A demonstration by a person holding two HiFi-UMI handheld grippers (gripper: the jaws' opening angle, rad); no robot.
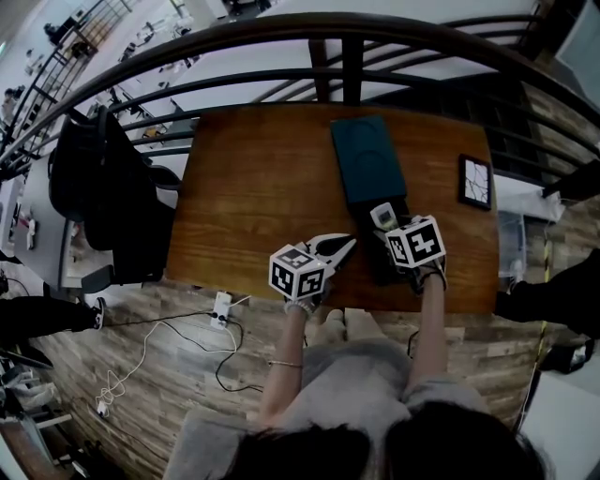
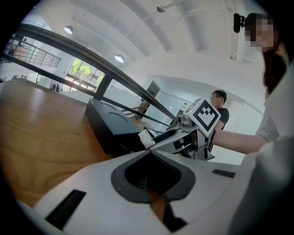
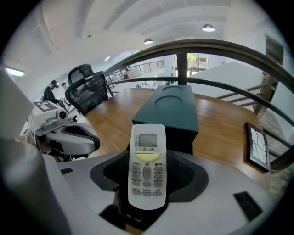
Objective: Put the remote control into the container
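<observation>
A white remote control point(image 3: 147, 165) with a small screen and a yellow button lies between the jaws of my right gripper point(image 3: 148, 158), which is shut on it. In the head view the remote point(image 1: 382, 217) sticks out of the right gripper point(image 1: 398, 234) at the near end of the dark teal lidded container point(image 1: 368, 159). That container point(image 3: 174, 110) stands just ahead of the remote on the wooden table point(image 1: 253, 187). My left gripper point(image 1: 345, 246) rests left of the right one, jaws together and holding nothing. The left gripper view shows the left gripper point(image 2: 148, 155), the container point(image 2: 115, 126) and the remote's tip point(image 2: 146, 137).
A dark framed tablet point(image 1: 474, 180) lies flat near the table's right edge, also visible as the tablet point(image 3: 258, 147). A curved dark railing point(image 1: 347, 28) runs behind the table. A black chair with a jacket point(image 1: 94, 178) stands left. A power strip point(image 1: 221, 307) and cables lie on the floor.
</observation>
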